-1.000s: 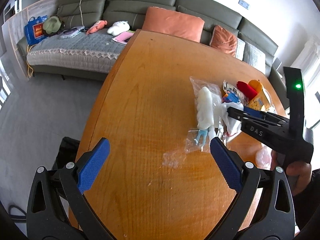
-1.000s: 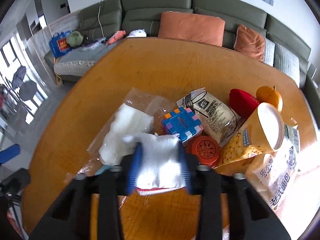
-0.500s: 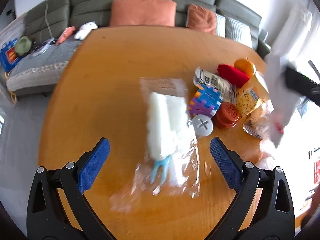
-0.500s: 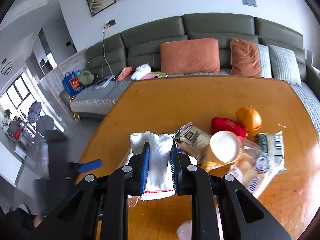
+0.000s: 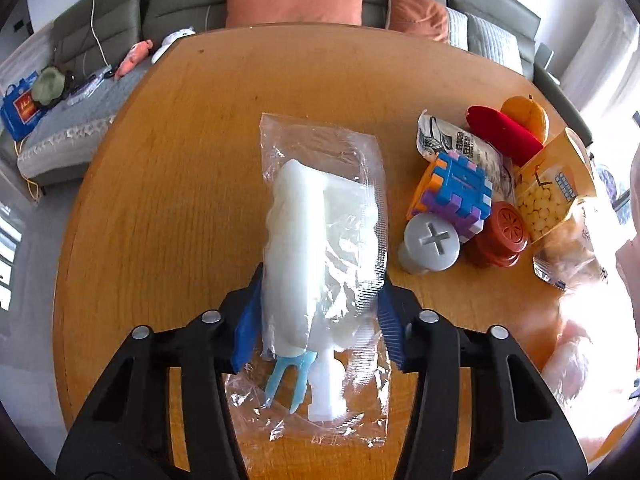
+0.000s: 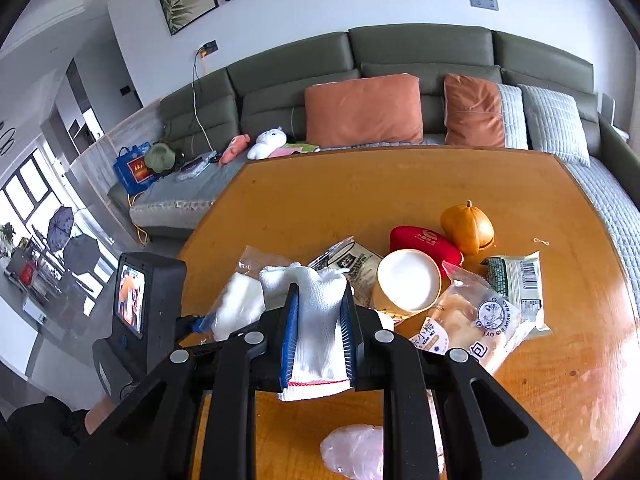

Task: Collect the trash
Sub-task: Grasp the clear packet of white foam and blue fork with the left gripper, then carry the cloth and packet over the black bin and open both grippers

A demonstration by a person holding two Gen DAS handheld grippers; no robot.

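Left hand-held gripper [image 5: 318, 316] is closing on the clear plastic bag [image 5: 324, 216] lying flat on the wooden table [image 5: 180, 168]. Blue pads are sitting on either side of the bag's near half, touching the plastic and the white fluffy contents; jaws are narrowing, bag is between them. A light-blue forked plastic piece [image 5: 290, 376] and a white plastic stub are showing inside the bag's near end, just below the pads.

Right hand-held gripper [image 6: 318, 326] is clamping a white knit glove [image 6: 318, 308], jaws narrow, pads pressing both sides. The glove's red-trimmed cuff is hanging out below the pads, fingers sticking up past the tips. It is hanging above the table, over the near edge of the clutter.

Right of the bag in the left wrist view, things are bunching together: a grey screw-head toy [image 5: 430, 242], touching it a blue-purple-orange puzzle cube [image 5: 454, 192], a brown round lid-like disc [image 5: 500, 236], a grey printed snack packet [image 5: 456, 144], a red pouch [image 5: 502, 130], an orange squash-shaped thing [image 5: 526, 114] and a yellow popcorn-print tub [image 5: 554, 192].

Right wrist view is also showing a bread packet [image 6: 468, 320] and a green-white wrapper [image 6: 516, 280] to the right of the tub, plus a crumpled pinkish plastic wad [image 6: 352, 450] near the bottom edge. The left tool's body with a small lit screen [image 6: 130, 300] is standing at left. Green sofa [image 6: 420, 60] with orange cushions is behind the table.
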